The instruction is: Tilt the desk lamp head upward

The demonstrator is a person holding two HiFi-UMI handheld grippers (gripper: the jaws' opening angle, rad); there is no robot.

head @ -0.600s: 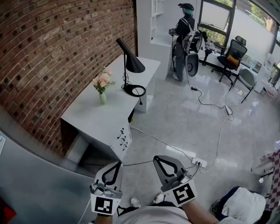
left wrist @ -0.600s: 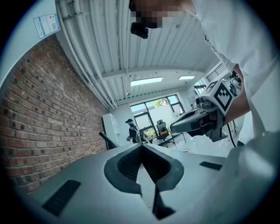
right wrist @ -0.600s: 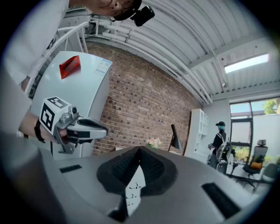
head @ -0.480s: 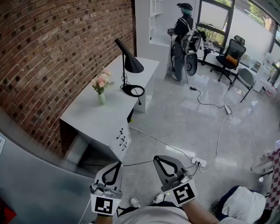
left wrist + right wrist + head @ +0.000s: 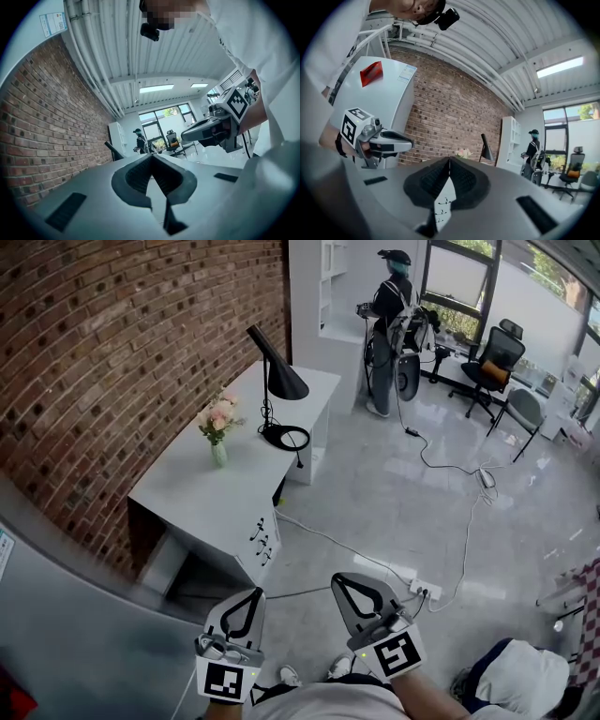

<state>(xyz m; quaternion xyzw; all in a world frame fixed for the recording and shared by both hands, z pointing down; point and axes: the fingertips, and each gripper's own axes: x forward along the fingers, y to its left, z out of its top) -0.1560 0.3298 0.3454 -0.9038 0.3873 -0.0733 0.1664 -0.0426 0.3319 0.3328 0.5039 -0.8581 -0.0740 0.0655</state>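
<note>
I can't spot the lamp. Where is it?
In the head view, the black desk lamp stands on the white desk, right of the flower vase.

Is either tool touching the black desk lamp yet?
No, the left tool and right tool are both low over the grey floor, well short of the white desk where the black cone-shaded desk lamp stands.

One desk lamp, one vase, one desk, two claws.

Your left claw blocks all but the shade of the desk lamp, at 9 o'clock from its tips; from your head view, its tilt joint is too small to tell
</note>
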